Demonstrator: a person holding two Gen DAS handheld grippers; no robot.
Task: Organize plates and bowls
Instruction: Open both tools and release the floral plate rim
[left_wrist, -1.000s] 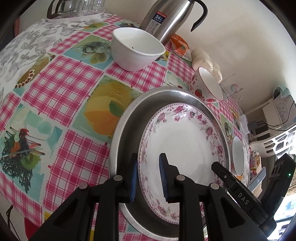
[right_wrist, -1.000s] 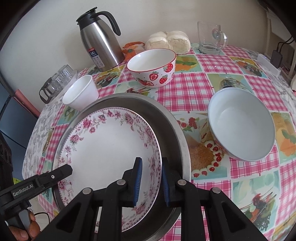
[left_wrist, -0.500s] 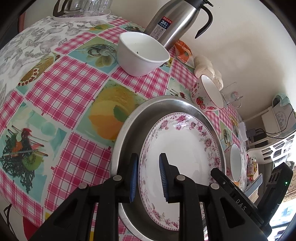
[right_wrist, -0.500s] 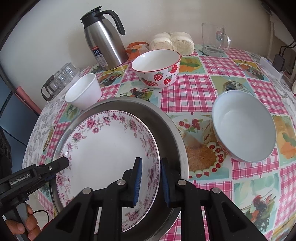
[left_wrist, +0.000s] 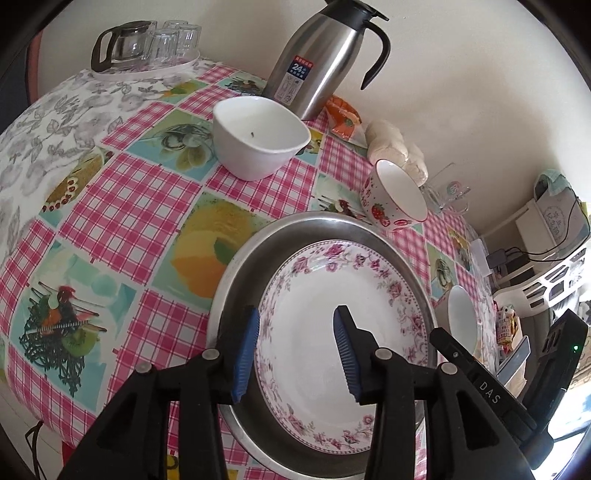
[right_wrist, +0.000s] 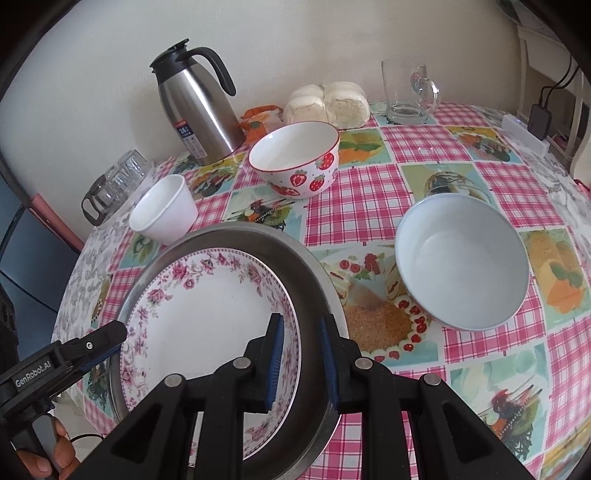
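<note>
A floral plate (left_wrist: 332, 314) (right_wrist: 207, 306) lies inside a round steel tray (left_wrist: 240, 266) (right_wrist: 310, 269) on the checked tablecloth. My left gripper (left_wrist: 295, 350) straddles the plate's left rim. Its jaws are opening and the pads stand clear of the rim. My right gripper (right_wrist: 301, 354) is shut on the plate's right rim, just inside the tray's wall. Around the tray stand a plain white bowl (left_wrist: 258, 136) (right_wrist: 162, 214), a strawberry bowl (left_wrist: 395, 199) (right_wrist: 295, 158) and a wide pale bowl (right_wrist: 461, 262).
At the back by the wall are a steel jug (right_wrist: 199, 107), a bag of buns (right_wrist: 328, 99) and a glass mug (right_wrist: 406, 92). A tray of glasses (left_wrist: 147, 44) sits at the far left corner. A hand (right_wrist: 37, 458) holds the left gripper's handle.
The left gripper's jaws have spread apart and let go of the plate's rim. The right gripper stays shut on the opposite rim, and the plate rests in the tray.
</note>
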